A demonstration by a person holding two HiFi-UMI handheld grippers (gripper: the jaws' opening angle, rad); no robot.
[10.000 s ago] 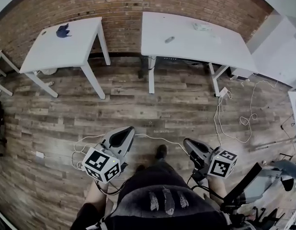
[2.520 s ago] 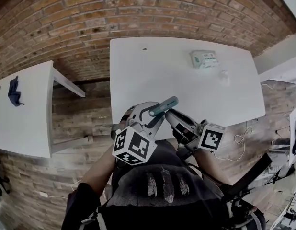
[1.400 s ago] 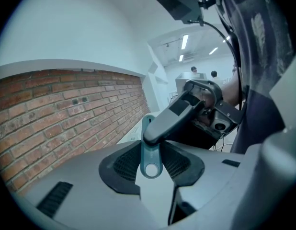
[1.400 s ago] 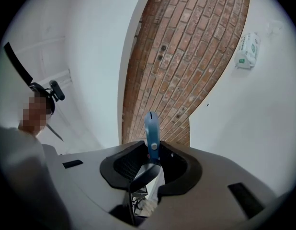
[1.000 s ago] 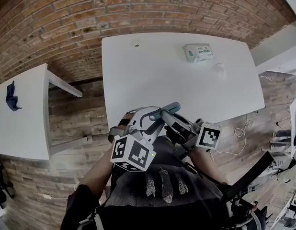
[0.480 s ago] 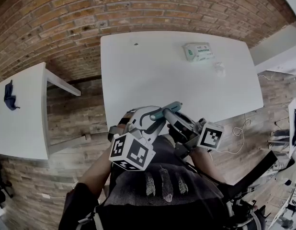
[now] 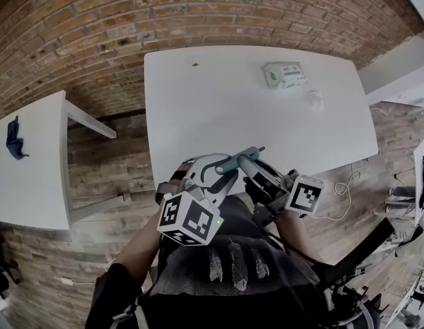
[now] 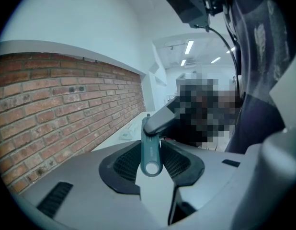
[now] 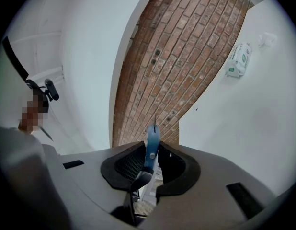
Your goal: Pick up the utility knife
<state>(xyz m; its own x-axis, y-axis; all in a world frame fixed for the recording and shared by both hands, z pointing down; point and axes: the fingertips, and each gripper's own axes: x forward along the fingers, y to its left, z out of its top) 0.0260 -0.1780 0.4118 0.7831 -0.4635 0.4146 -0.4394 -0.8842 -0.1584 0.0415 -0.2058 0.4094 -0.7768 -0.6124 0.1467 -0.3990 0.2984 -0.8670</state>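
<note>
The teal utility knife (image 7: 231,161) hangs in the air over the near edge of the white table (image 7: 219,108), gripped from both ends. My left gripper (image 7: 224,168) is shut on its tail end; in the left gripper view the handle (image 8: 151,150), with its round hole, sits between the pads. My right gripper (image 7: 248,162) is shut on the front part. In the right gripper view the knife (image 9: 152,145) stands edge-on between the pads, and a thin blade tip (image 9: 154,127) sticks out past them. A grey fingertip of the right gripper (image 8: 160,121) crosses the knife's far end.
A white packet (image 7: 284,74) and a small crumpled white scrap (image 7: 313,100) lie at the table's far right. A second white table (image 7: 33,163) stands to the left with a dark blue item (image 7: 15,146) on it. A brick wall (image 7: 198,12) is behind; cables (image 7: 342,184) lie on the floor at right.
Ten seconds ago both grippers were empty, far from the table where the knife lay. Over the last second the knife stays held by both; only a slight shift of the right gripper.
</note>
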